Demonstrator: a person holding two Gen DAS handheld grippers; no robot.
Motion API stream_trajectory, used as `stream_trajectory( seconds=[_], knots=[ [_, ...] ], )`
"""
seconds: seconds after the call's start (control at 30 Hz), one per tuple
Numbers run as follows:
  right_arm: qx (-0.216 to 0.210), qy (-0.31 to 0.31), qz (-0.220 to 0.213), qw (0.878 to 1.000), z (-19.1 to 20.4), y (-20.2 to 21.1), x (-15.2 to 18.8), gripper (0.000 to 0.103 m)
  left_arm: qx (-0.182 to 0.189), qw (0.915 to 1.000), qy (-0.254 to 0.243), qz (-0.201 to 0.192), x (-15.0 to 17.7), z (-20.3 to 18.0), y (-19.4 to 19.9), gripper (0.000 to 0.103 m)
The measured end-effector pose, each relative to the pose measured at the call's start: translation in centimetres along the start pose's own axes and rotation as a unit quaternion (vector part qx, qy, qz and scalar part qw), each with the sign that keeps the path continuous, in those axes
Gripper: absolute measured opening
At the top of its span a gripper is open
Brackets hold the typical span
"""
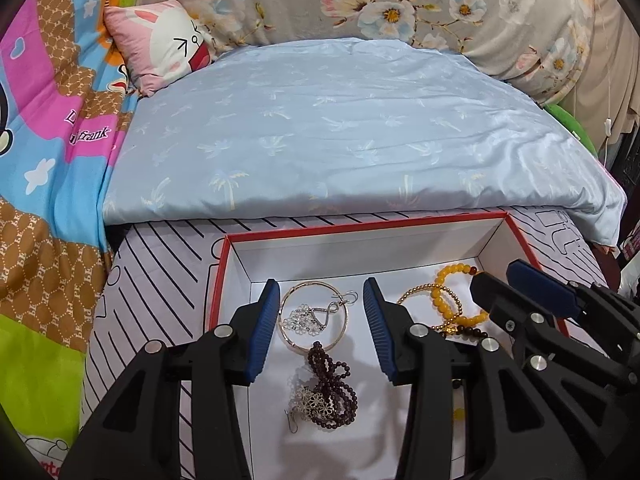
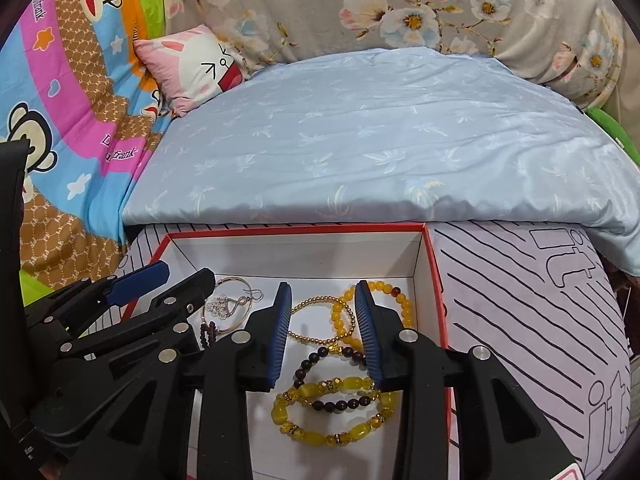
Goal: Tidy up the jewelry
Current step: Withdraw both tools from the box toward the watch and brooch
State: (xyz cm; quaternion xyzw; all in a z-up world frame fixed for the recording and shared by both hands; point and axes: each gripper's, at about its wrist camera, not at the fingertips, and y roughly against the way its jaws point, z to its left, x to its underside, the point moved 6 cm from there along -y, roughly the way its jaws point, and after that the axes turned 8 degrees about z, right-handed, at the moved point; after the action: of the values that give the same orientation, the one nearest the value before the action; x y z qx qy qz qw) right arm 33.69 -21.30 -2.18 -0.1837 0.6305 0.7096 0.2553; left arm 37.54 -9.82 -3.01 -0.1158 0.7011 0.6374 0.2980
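A white box with a red rim (image 1: 360, 233) (image 2: 434, 272) holds the jewelry. My left gripper (image 1: 322, 292) is open and empty above a silver bangle (image 1: 344, 322) with silver earrings (image 1: 306, 318) inside it and a dark bead strand (image 1: 334, 384) in front. My right gripper (image 2: 322, 290) is open and empty over a thin gold bead bracelet (image 2: 316, 302), yellow bead bracelets (image 2: 332, 412) and a dark bead bracelet (image 2: 332, 394). In the left wrist view the right gripper (image 1: 500, 270) shows over the yellow beads (image 1: 452, 276). In the right wrist view the left gripper (image 2: 188, 270) shows by the bangle (image 2: 236, 324).
The box sits on a white striped cloth (image 2: 520, 300) (image 1: 160, 280). Behind it lies a folded light-blue quilt (image 1: 328, 136) (image 2: 380, 140). A pink rabbit pillow (image 1: 160, 44), a colourful cartoon blanket (image 1: 48, 140) and a floral bolster (image 2: 400, 4) lie around the bed.
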Motion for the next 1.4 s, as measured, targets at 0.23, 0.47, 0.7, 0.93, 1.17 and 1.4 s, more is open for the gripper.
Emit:
stream_trajectory(
  seconds=[0.23,0.47,0.7,0.93,1.17,1.4],
  knots=[
    [0.005,0.005,-0.01,1.0,0.2,1.9,0.2,0.037,-0.003,1.0,0.001,-0.009,0.5,-0.1,1.8,0.045],
    [-0.001,0.015,-0.021,1.0,0.8,4.6,1.7,0.043,0.001,0.9998,-0.004,-0.021,1.8,0.0,4.7,0.051],
    [-0.001,0.025,-0.025,0.999,1.5,7.6,4.7,0.046,0.006,0.9994,-0.011,-0.033,4.1,0.0,8.1,0.055],
    [-0.001,0.022,-0.014,1.0,1.2,9.7,8.9,0.046,0.002,0.9995,-0.003,-0.03,8.0,1.2,10.5,0.058],
    [-0.012,0.024,0.016,1.0,2.1,10.0,13.9,0.046,-0.005,0.9998,0.019,-0.009,12.4,2.8,11.0,0.059],
    [-0.028,0.029,0.055,0.998,3.5,8.3,18.2,0.046,-0.013,0.9989,0.038,0.023,16.9,4.1,10.1,0.062]
  ],
)
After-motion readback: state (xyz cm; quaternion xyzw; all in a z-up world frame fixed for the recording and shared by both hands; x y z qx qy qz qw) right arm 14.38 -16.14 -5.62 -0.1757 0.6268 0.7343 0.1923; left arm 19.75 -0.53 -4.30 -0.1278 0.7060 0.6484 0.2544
